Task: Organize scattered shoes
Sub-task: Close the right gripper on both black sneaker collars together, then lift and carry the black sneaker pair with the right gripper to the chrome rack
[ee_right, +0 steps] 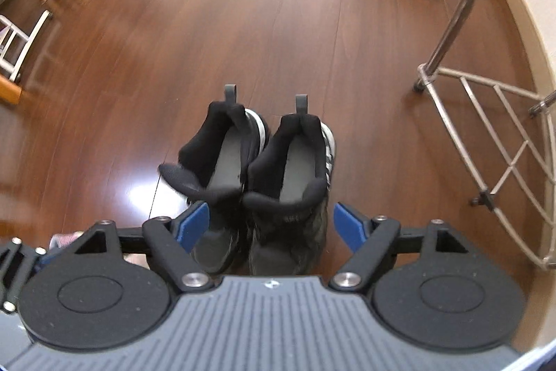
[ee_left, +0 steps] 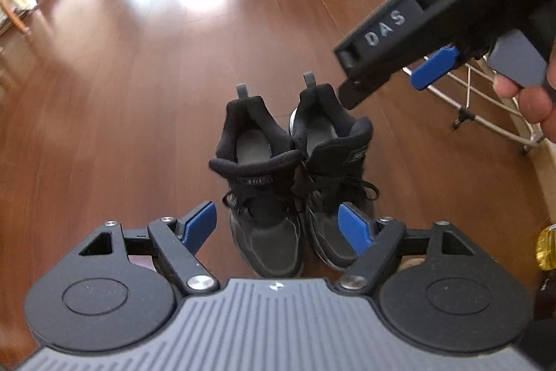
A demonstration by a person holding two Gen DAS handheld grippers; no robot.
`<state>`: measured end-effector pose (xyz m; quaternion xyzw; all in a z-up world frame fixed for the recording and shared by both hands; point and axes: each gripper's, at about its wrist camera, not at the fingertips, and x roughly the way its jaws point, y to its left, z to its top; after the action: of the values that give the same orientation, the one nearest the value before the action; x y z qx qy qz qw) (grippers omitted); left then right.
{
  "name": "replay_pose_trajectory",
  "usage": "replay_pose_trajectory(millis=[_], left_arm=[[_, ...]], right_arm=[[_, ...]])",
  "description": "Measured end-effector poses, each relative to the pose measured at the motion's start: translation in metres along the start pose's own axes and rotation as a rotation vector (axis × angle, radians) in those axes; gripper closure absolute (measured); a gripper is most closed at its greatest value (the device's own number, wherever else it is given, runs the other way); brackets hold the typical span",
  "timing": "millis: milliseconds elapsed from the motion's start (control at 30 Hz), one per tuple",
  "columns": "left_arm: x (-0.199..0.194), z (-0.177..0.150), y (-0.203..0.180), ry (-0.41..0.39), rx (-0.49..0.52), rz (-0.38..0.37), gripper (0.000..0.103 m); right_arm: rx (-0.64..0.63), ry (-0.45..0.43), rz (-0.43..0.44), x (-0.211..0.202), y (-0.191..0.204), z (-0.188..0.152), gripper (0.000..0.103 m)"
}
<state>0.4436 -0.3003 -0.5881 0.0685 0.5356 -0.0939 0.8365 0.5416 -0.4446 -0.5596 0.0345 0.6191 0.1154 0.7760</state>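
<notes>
Left wrist view: my left gripper hangs spread wide and empty over the toes of two black shoes, which stand paired, side by side and touching, on the wooden floor. My right gripper, marked "DAS", hovers just by one heel tab; a careless dip could tip that shoe.

Right wrist view: my right gripper is likewise agape, holding nothing. Tongue lettering is unreadable.
</notes>
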Motion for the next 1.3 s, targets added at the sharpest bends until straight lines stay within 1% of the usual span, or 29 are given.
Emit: replay_pose_trajectory(millis=[100,167,233,333,400,433,533,567,667,767,833,933,1067,1167,1233,1300], left_arm=[[0.023,0.008,0.012,-0.029,0.051,-0.004,0.025],[0.036,0.013,0.023,-0.041,0.084,0.000,0.025],[0.048,0.016,0.031,-0.045,0.109,-0.013,0.025],[0.065,0.016,0.042,-0.037,0.116,-0.057,0.025],[0.078,0.009,0.045,-0.020,0.121,-0.085,0.025],[0.079,0.007,0.045,-0.018,0.125,-0.085,0.025],[0.087,-0.007,0.045,-0.015,0.130,-0.077,0.025],[0.091,-0.013,0.046,-0.007,0.122,-0.077,0.025],[0.099,-0.021,0.048,0.005,0.112,-0.073,0.025],[0.100,-0.024,0.050,0.015,0.109,-0.069,0.025],[0.097,-0.026,0.051,0.017,0.112,-0.064,0.025],[0.087,-0.028,0.052,0.014,0.117,-0.075,0.025],[0.071,-0.031,0.048,0.017,0.151,-0.085,0.025],[0.052,-0.027,0.042,0.011,0.177,-0.107,0.025],[0.036,-0.020,0.037,0.007,0.193,-0.123,0.025],[0.004,-0.006,0.027,-0.016,0.232,-0.146,0.025]], right_arm=[[-0.021,-0.003,0.023,0.045,-0.010,0.020,0.030],[-0.016,0.005,0.034,0.081,0.013,0.033,0.038],[-0.018,0.023,0.043,0.104,0.020,0.040,0.042],[-0.028,0.086,0.020,0.144,0.030,0.045,0.044],[0.001,0.162,0.009,0.172,0.029,0.044,0.054],[0.015,0.200,0.004,0.187,0.029,0.044,0.064],[0.077,0.255,-0.011,0.216,0.024,0.042,0.065],[0.089,0.254,-0.015,0.219,0.023,0.040,0.065],[0.100,0.208,-0.025,0.217,0.024,0.029,0.076],[0.111,0.162,-0.036,0.215,0.024,0.019,0.083],[0.118,0.131,-0.042,0.214,0.024,0.012,0.085],[0.137,0.080,-0.048,0.209,0.023,0.001,0.087],[0.227,-0.005,-0.023,0.177,0.009,-0.011,0.087],[0.254,-0.054,-0.022,0.148,0.004,-0.014,0.087],[0.290,-0.097,-0.022,0.114,0.000,-0.014,0.087],[0.315,-0.121,-0.023,0.087,-0.002,-0.013,0.087]])
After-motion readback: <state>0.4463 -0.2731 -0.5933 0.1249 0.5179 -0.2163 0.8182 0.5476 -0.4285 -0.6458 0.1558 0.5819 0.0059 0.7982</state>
